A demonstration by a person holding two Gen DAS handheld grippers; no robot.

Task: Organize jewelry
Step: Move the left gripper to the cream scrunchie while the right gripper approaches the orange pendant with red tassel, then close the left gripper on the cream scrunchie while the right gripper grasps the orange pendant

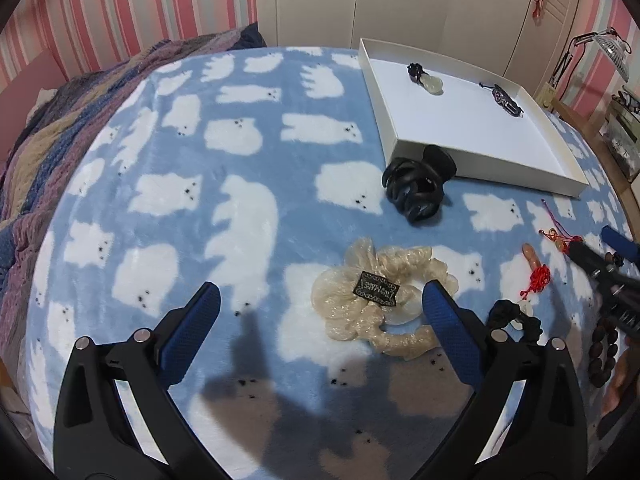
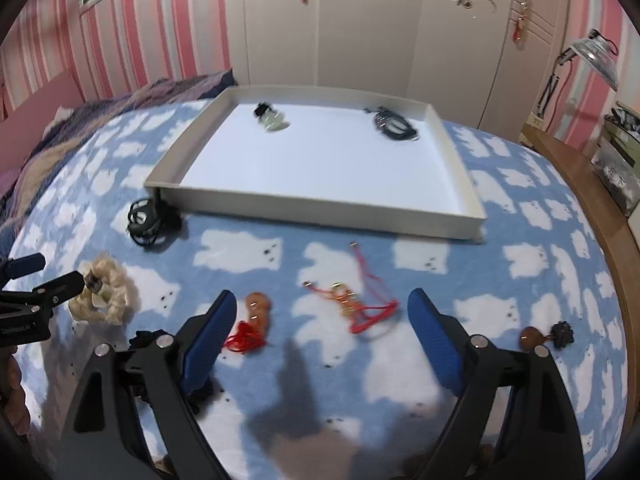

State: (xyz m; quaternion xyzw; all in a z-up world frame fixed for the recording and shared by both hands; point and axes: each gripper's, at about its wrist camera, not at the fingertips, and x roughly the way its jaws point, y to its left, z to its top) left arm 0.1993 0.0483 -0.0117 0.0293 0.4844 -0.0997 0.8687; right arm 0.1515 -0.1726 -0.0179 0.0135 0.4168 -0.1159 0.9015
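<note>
A white tray (image 1: 416, 148) (image 2: 320, 204) lies on the blue bear blanket and holds a pale pendant (image 1: 433, 82) (image 2: 273, 121) and a dark bracelet (image 1: 506, 100) (image 2: 394, 123). My left gripper (image 1: 320, 300) is open, hovering beside a cream scrunchie (image 1: 380, 300) (image 2: 105, 294). My right gripper (image 2: 322, 312) is open above a red cord bracelet with gold beads (image 2: 354, 304) (image 1: 558, 238). An orange gourd pendant with a red tassel (image 2: 258, 314) (image 1: 532, 258) lies by its left finger. A black hair claw (image 1: 416, 188) (image 2: 148, 220) rests at the tray's near corner.
A black cord knot (image 1: 516, 318), brown wooden beads (image 1: 604, 354) and a small amber pendant with a black knot (image 2: 546, 336) lie on the blanket. A striped quilt (image 1: 60, 128) covers the far left. A wardrobe (image 2: 360, 20) and a desk lamp (image 2: 592, 56) stand behind.
</note>
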